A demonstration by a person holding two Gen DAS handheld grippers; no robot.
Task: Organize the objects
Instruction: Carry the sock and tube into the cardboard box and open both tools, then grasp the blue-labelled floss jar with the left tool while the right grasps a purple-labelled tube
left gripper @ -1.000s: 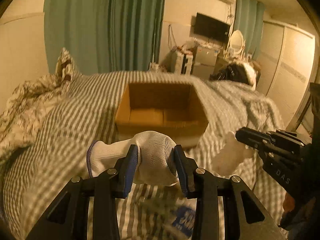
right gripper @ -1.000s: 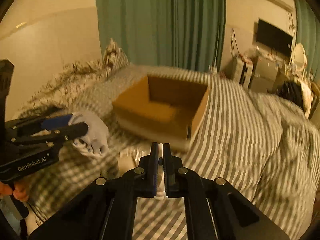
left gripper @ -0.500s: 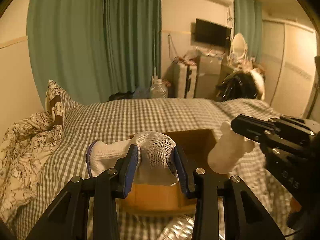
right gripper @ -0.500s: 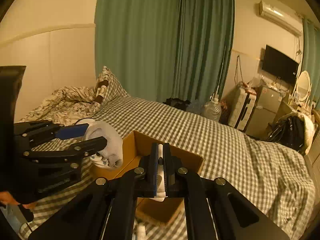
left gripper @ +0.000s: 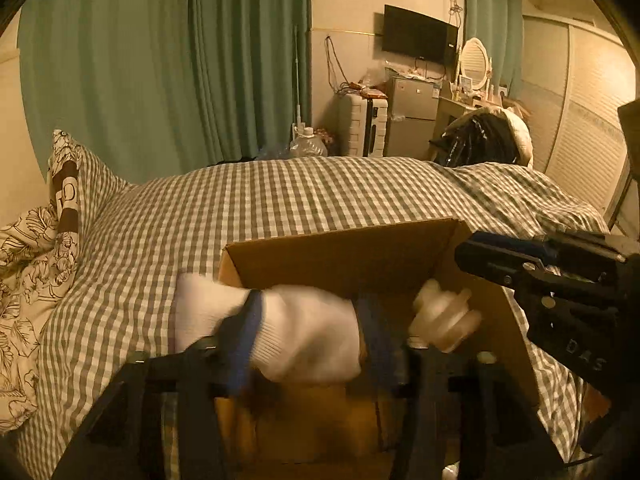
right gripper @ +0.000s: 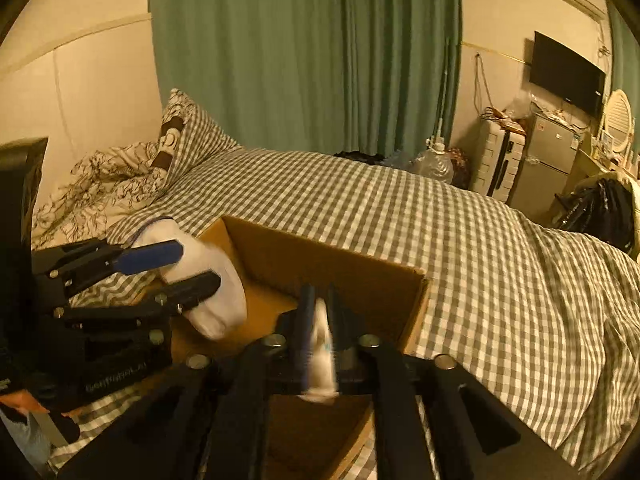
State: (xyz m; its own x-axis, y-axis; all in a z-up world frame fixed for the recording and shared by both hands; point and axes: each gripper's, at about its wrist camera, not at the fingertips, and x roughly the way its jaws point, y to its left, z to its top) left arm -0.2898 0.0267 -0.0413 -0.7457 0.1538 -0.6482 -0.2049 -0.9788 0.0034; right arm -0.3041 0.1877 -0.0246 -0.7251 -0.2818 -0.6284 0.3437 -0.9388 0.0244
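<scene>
An open cardboard box [left gripper: 360, 252] [right gripper: 372, 280] sits on the checked bed. My left gripper [left gripper: 308, 320] [right gripper: 188, 268] is shut on a white knit glove [left gripper: 304, 336] [right gripper: 212, 300] and holds it over the box's left part. My right gripper [right gripper: 320, 312] [left gripper: 472, 256] is shut on a small pale object [right gripper: 322, 356], which shows below its tip in the left wrist view [left gripper: 444, 320] inside the box opening. What the pale object is cannot be told; it is blurred.
The checked bedspread [left gripper: 280, 196] [right gripper: 480, 264] surrounds the box. A floral quilt and pillow [left gripper: 36, 248] [right gripper: 132, 168] lie at the left. Green curtains [right gripper: 304, 52], a suitcase [left gripper: 362, 124], small fridge [left gripper: 412, 120] and wardrobe stand beyond the bed.
Both grippers have moved forward and down over the box, carrying the glove and the pale object. The box now fills the lower middle of both views.
</scene>
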